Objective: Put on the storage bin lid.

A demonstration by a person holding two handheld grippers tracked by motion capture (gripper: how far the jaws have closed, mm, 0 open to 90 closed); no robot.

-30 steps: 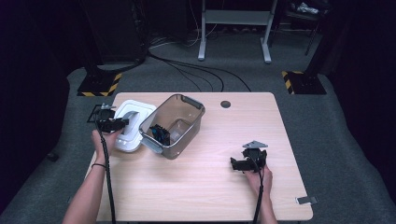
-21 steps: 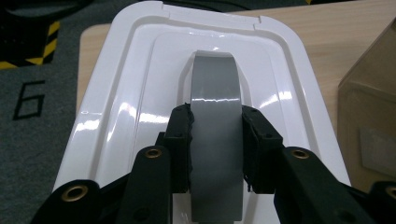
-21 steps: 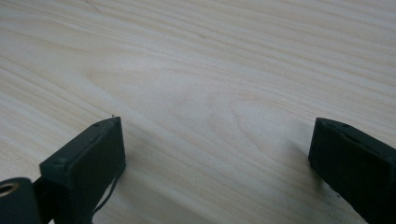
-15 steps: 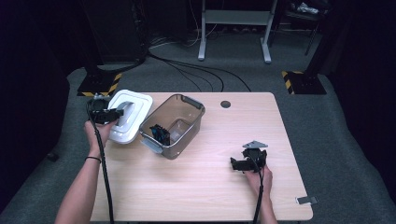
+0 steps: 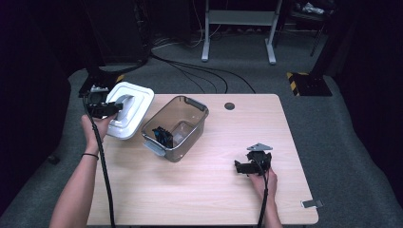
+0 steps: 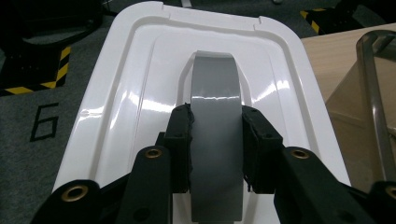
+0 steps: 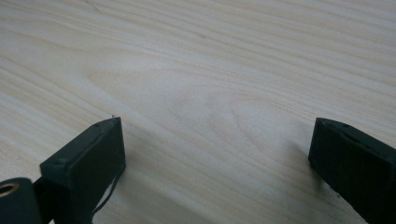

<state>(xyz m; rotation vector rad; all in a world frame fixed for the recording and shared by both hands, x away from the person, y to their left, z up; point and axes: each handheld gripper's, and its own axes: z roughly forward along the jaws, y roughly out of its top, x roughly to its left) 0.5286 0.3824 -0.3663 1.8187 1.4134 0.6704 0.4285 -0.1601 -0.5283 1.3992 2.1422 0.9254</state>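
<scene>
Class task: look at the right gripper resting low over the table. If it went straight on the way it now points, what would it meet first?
Most likely the bare wooden table: the right gripper has open jaws angled down at the wood, with nothing between them. Depth is hard to judge.

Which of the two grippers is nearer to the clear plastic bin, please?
Left. The left gripper holds the white lid by its grey handle just beside the clear bin; the right gripper rests apart on the table.

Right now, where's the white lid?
In the high view the white lid is at the table's far left edge, held by its grey handle in the left hand-held gripper, beside the clear bin.
</scene>
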